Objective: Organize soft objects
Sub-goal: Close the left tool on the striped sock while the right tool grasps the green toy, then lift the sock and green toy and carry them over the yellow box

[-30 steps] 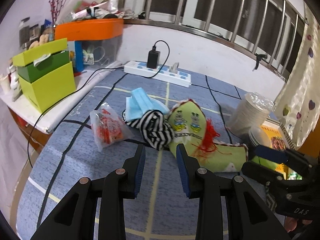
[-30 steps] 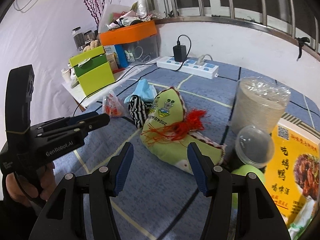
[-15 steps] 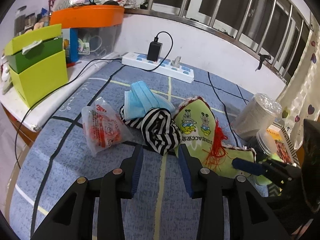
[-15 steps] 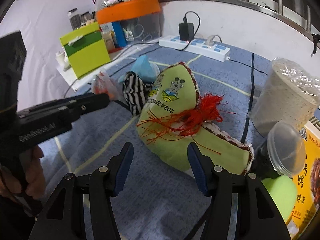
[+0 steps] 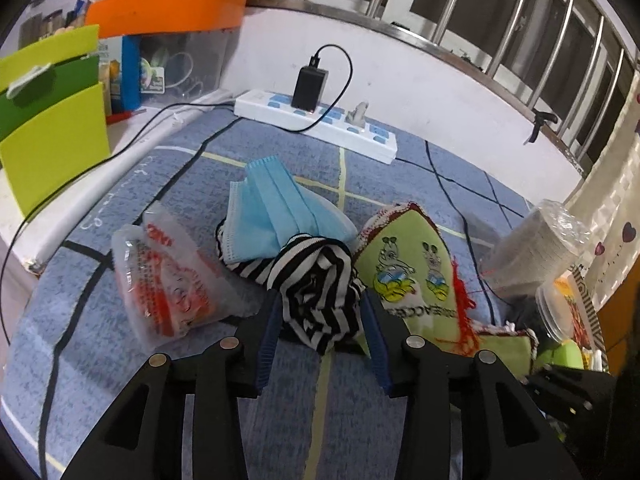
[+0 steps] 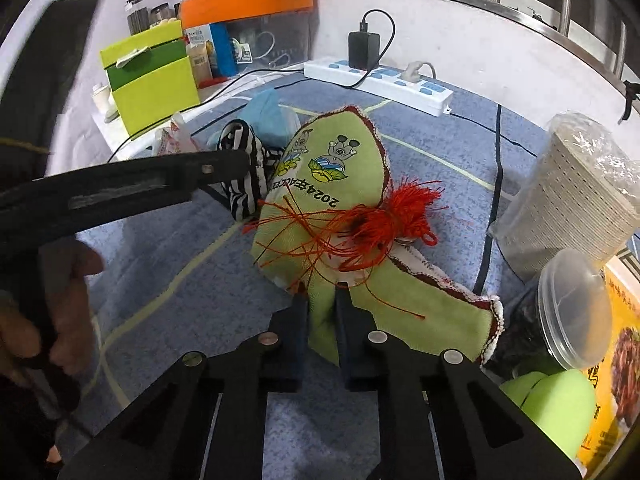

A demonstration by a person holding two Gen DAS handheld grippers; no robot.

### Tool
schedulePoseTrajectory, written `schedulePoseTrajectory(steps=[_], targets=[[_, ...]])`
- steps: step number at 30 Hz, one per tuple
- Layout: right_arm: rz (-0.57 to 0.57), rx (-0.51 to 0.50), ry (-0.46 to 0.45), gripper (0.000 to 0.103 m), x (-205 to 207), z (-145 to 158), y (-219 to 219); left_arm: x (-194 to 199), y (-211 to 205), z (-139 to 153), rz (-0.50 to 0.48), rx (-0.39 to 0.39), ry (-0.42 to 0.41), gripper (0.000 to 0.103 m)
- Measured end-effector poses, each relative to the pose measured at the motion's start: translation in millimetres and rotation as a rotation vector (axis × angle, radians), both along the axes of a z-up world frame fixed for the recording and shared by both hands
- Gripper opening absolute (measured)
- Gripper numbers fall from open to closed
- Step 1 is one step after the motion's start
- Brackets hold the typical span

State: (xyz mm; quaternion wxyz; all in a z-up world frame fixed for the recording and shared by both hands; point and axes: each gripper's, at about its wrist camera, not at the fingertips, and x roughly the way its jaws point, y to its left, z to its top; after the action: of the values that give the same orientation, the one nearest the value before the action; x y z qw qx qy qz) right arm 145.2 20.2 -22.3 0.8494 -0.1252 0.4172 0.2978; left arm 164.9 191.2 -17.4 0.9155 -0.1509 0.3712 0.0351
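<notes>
A black-and-white striped cloth point(image 5: 316, 292) lies bunched on the blue table cover, between the fingers of my left gripper point(image 5: 318, 308), which is open around it. A blue face mask point(image 5: 276, 208) lies just behind it. A green cloth pouch point(image 6: 332, 184) with cartoon prints and a red tassel point(image 6: 380, 216) lies to the right. My right gripper point(image 6: 322, 300) is shut on the pouch's near edge. The striped cloth point(image 6: 244, 168) and the left gripper's arm point(image 6: 132, 188) also show in the right wrist view.
A clear plastic packet with red print point(image 5: 168, 280) lies left of the striped cloth. A white power strip point(image 5: 316, 128) sits at the back. Green boxes point(image 5: 48, 120) and an orange-lidded bin point(image 5: 168, 12) stand left. Stacked cups point(image 6: 568, 200), a lidded cup point(image 6: 572, 312) and a green ball point(image 6: 556, 404) crowd the right.
Both grippers moved forward and down. The left now straddles the striped cloth. The right closed from open onto the green pouch's edge.
</notes>
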Motion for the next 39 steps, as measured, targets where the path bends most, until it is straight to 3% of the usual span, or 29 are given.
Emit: schedulePoseTrajectory(steps=[6, 8, 9, 12, 27, 39], targets=[[0.0, 0.032, 0.004, 0.012, -3.8, 6.4, -6.4, 15.9, 1.9, -10.1, 0.006, -0.028, 0.021, 0.039], [0.005, 0.041, 0.001, 0.011, -6.1, 9.5, -7.6, 15.7, 4.6, -11.8, 0.01, -0.043, 0.022, 0.029], [0.007, 0.047, 0.0, 0.011, -7.6, 11.7, -8.8, 14.0, 5.3, -11.4, 0.011, -0.045, 0.016, 0.018], [0.014, 0.065, -0.004, 0.01, -11.3, 17.8, -10.2, 7.1, 5.7, -6.0, 0.017, -0.042, 0.002, 0.009], [0.037, 0.255, -0.114, 0.01, -46.5, 78.4, -39.4, -61.5, -10.1, 53.0, 0.021, -0.004, -0.139, 0.007], [0.012, 0.312, -0.161, 0.01, -76.0, 103.5, -75.4, -96.0, -53.8, 80.8, -0.049, 0.042, -0.179, 0.007]])
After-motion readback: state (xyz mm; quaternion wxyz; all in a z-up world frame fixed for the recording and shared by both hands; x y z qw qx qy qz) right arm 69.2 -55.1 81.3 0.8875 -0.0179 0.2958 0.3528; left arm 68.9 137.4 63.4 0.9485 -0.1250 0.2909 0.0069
